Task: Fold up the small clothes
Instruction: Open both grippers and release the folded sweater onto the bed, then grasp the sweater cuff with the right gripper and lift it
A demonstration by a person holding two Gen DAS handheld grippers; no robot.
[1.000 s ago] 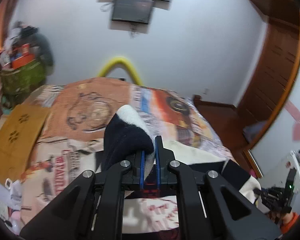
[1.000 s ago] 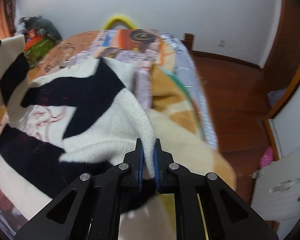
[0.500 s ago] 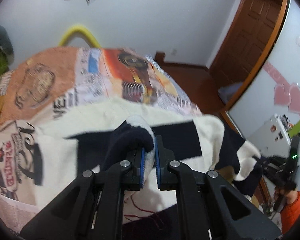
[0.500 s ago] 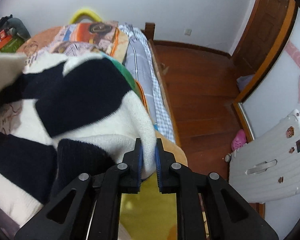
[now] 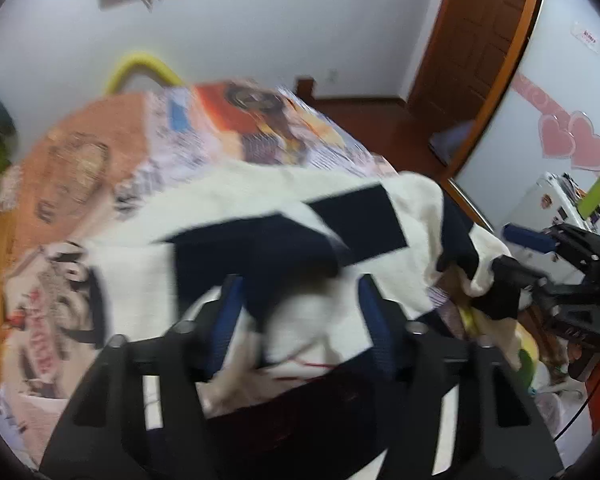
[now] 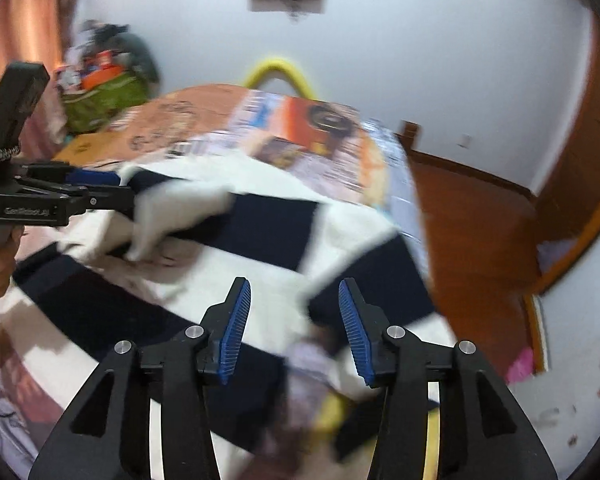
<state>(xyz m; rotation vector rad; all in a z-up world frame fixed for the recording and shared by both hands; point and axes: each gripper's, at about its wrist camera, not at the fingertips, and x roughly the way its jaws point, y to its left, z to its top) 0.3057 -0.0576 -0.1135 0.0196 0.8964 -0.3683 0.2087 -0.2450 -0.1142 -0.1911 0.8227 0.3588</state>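
A cream and navy striped knit garment (image 5: 260, 216) lies spread on the bed; it also shows in the right wrist view (image 6: 268, 232). My left gripper (image 5: 298, 292) is open, its blue pads apart, with a loose fold of the garment lying between the fingers. My right gripper (image 6: 294, 300) is open and empty just above the garment's near right edge. In the right wrist view the left gripper (image 6: 100, 188) shows at far left beside a raised cream fold. In the left wrist view the right gripper (image 5: 540, 256) shows at right by the garment's edge.
The bed (image 6: 204, 120) has a printed orange and newsprint cover. A wooden floor (image 6: 472, 216) and door lie to the right. A white suitcase (image 5: 548, 200) stands at right. A green bag with clutter (image 6: 100, 96) sits at the bed's far left.
Both grippers were shut on the garment's edges and have opened, letting it go. The garment now lies spread flatter on the bed.
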